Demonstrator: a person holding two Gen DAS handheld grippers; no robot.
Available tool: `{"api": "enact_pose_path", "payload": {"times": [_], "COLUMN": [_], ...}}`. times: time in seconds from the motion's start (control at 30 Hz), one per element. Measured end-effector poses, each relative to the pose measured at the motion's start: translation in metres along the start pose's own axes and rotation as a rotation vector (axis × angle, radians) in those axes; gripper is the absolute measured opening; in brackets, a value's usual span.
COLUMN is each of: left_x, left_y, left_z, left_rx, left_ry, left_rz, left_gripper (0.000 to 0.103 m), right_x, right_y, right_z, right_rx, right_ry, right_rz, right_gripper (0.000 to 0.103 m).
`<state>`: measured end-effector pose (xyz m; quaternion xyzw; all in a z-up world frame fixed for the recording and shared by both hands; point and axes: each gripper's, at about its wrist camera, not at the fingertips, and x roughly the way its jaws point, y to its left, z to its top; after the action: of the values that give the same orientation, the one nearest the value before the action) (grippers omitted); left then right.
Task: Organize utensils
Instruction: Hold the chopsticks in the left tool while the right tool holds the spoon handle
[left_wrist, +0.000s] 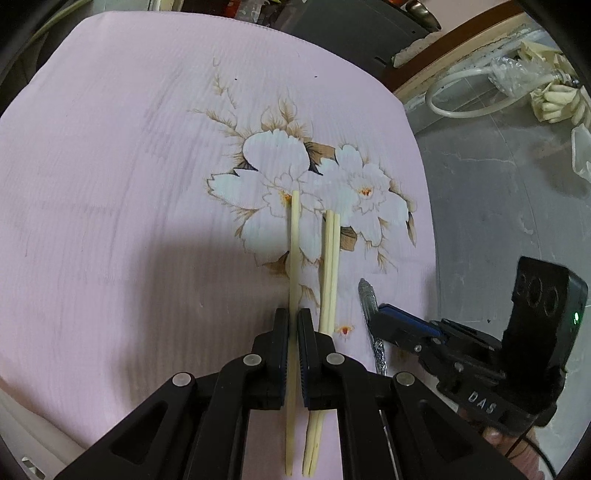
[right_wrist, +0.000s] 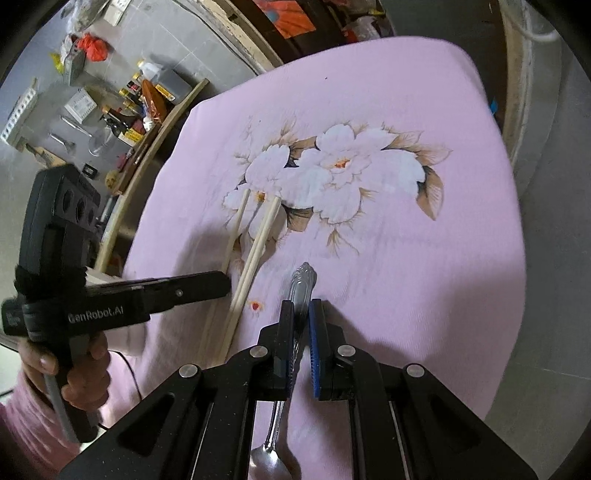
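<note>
My left gripper (left_wrist: 293, 314) is shut on a single pale wooden chopstick (left_wrist: 294, 251) that points away over the pink flowered cloth (left_wrist: 110, 184). A pair of chopsticks (left_wrist: 330, 266) lies side by side just to its right. My right gripper (right_wrist: 301, 306) straddles the handle of a metal spoon (right_wrist: 301, 288); the jaws stand close around it, and I cannot tell whether they grip it. The spoon's bowl (right_wrist: 267, 461) shows below the gripper. In the left wrist view the spoon's handle (left_wrist: 367, 295) lies right of the chopsticks, with the right gripper (left_wrist: 384, 314) on it. The left gripper (right_wrist: 221, 284) also shows in the right wrist view.
The cloth's right edge (left_wrist: 417, 177) drops to a grey floor with a white hose (left_wrist: 450, 96) and rags. In the right wrist view a wooden shelf with bottles and clutter (right_wrist: 136, 107) stands beyond the cloth's left edge.
</note>
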<state>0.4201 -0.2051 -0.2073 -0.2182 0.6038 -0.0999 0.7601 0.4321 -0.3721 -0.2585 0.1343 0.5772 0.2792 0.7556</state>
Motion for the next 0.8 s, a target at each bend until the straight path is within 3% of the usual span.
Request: {"api": "enact_pose_path", "payload": {"times": [0.13,0.33,0.7,0.8], "left_x": [-0.002,-0.005,-0.014,-0.016], "left_y": [0.005,0.001,0.007,0.01], "left_z": [-0.003,-0.007,-0.02,-0.024], "left_rx": [0.011,0.048,0.014,0.004], "left_ry": [-0.005,-0.014,0.009,0.019], "left_rz": [-0.008,0.037,0.065,0.069], "left_gripper": [0.006,0.006,0.005,0.006], "right_x": [0.004,0.004,-0.001,0.001], "right_y": [0.001,0.002,0.017,0.027], "right_z": [-0.002,-0.006,-0.012,-0.015], "right_rx": [0.012,0.015,0.008,-0.034], "right_ry": [0.021,0.007,0.017,0.037], "right_rz": [0.012,0.011,0.041,0.011], "right_gripper": [0.007,0.005,0.002,0.002]}}
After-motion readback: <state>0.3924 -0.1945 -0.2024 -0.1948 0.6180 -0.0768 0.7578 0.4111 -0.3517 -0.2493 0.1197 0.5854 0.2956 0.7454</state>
